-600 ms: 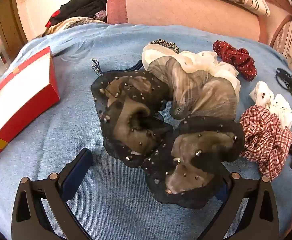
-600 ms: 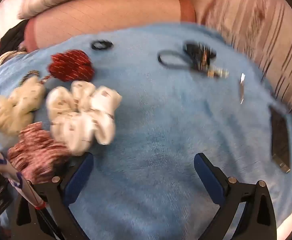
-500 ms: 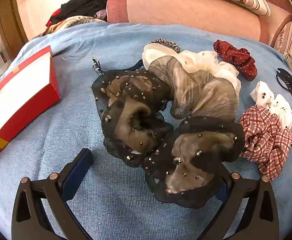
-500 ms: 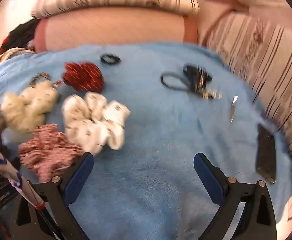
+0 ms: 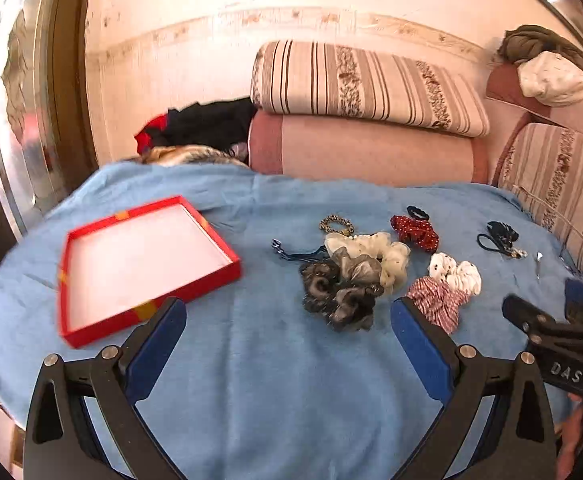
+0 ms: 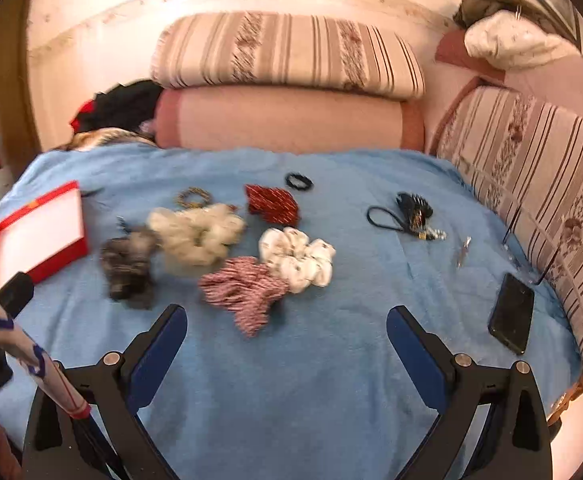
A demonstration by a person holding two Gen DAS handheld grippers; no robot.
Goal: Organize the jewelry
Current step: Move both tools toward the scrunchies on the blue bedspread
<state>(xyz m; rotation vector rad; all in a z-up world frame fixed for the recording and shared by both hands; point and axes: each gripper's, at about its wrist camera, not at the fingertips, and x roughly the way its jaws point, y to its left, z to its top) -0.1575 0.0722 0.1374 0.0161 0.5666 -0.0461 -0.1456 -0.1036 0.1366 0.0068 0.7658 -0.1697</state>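
White letters "DAS" on black body of right gripper [image 5: 563, 344], seen at right edge of left wrist view. No other words or numbers readable.

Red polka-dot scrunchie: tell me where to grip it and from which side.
Grip the red polka-dot scrunchie across one bunched fold on its near right edge, coming down from above. It lies flat on the blue blanket, and that side looks free; the cream scrunchie crowds its left. Both grippers are open.
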